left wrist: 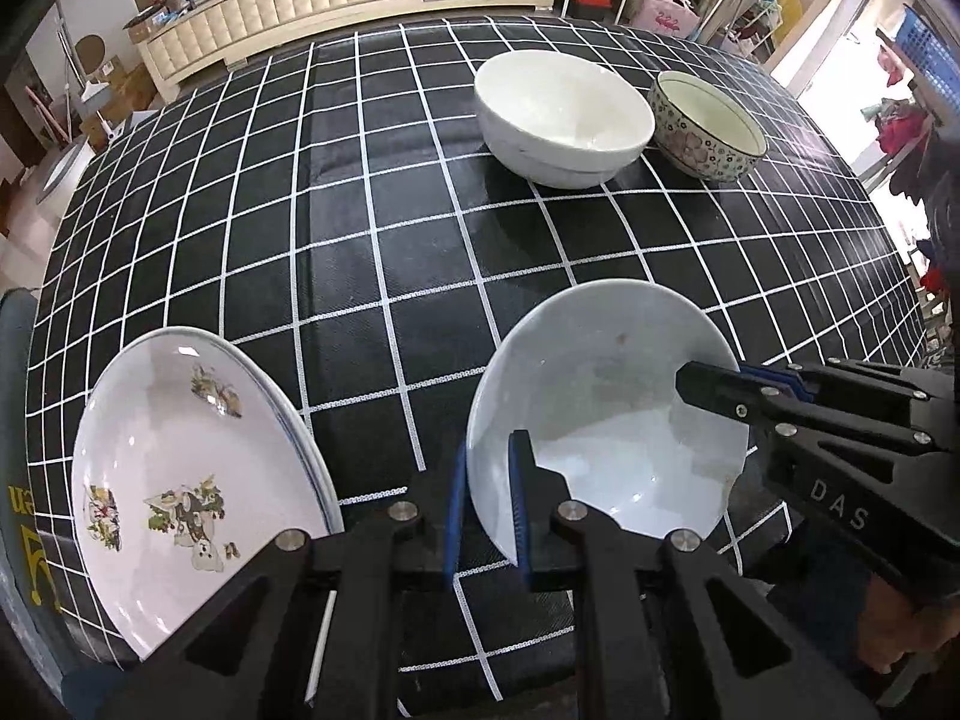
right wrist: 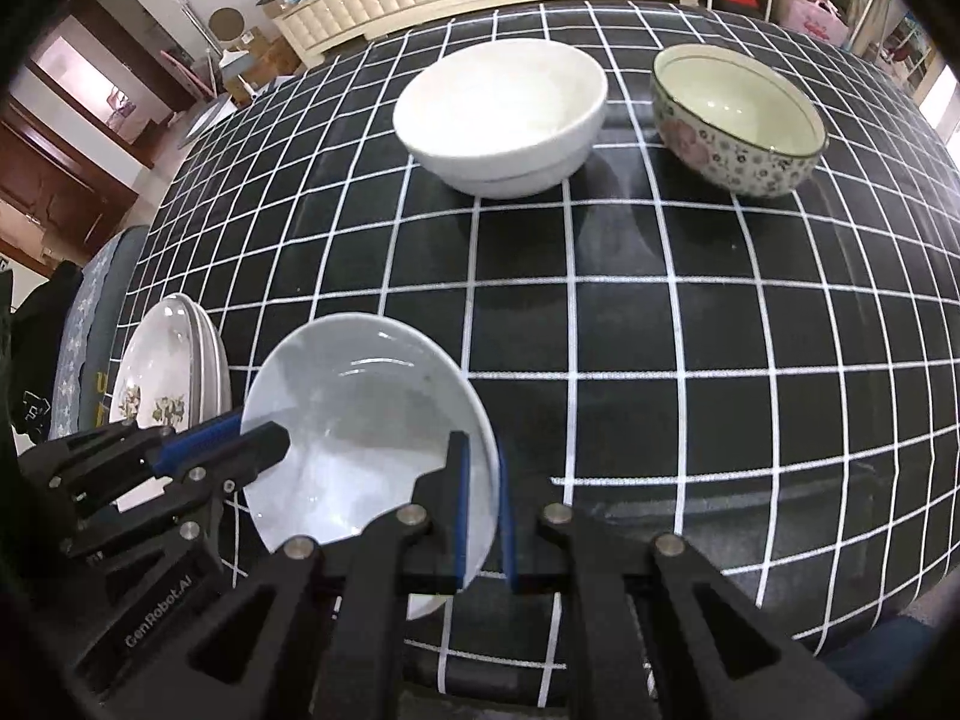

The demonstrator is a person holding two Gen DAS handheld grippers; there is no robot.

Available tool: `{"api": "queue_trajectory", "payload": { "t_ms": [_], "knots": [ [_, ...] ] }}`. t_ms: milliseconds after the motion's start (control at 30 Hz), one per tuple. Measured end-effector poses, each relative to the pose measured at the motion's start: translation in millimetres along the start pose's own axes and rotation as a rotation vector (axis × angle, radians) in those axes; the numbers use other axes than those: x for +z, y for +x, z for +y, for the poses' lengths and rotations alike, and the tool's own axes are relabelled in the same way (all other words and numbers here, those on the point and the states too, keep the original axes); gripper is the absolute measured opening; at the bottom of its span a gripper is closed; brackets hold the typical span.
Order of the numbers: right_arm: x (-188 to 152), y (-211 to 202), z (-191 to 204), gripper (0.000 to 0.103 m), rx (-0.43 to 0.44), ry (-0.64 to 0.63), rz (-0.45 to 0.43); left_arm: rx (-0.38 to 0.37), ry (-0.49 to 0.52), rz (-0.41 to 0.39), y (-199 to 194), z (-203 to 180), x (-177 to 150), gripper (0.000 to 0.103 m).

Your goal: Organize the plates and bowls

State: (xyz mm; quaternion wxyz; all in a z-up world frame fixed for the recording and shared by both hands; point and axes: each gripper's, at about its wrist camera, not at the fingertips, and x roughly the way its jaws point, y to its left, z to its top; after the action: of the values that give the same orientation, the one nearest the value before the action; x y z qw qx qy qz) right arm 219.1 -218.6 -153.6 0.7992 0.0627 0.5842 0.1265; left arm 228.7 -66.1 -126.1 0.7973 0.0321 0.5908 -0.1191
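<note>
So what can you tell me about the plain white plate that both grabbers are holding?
The plain white plate is round, shallow and glossy, like glazed ceramic, with no pattern and nothing on it. It is tilted, facing the cameras, above the black checked tablecloth. The left gripper pinches its near-left rim and the right gripper pinches the opposite rim. A stack of flowered plates lies to its left, apart from it.
</note>
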Motion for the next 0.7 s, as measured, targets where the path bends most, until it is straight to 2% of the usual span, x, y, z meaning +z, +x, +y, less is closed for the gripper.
{"api": "queue_trajectory", "payload": {
  "t_ms": [133,367,700],
  "knots": [
    [1.0,2.7,-2.6,0.012,-0.010,-0.022,0.026,0.018,0.006,-0.004,0.6,-2.2,3.6,0.012],
    [11.7,-19.5,-1.0,0.012,-0.028,-0.049,-0.016,0.011,-0.011,-0.023,-7.4,1.7,10.1,0.013],
    [37.1,-50.5,10.5,0.012,-0.033,-0.083,-0.096,0.022,-0.023,-0.128,-49.5,13.3,21.2,0.034]
  ]
}}
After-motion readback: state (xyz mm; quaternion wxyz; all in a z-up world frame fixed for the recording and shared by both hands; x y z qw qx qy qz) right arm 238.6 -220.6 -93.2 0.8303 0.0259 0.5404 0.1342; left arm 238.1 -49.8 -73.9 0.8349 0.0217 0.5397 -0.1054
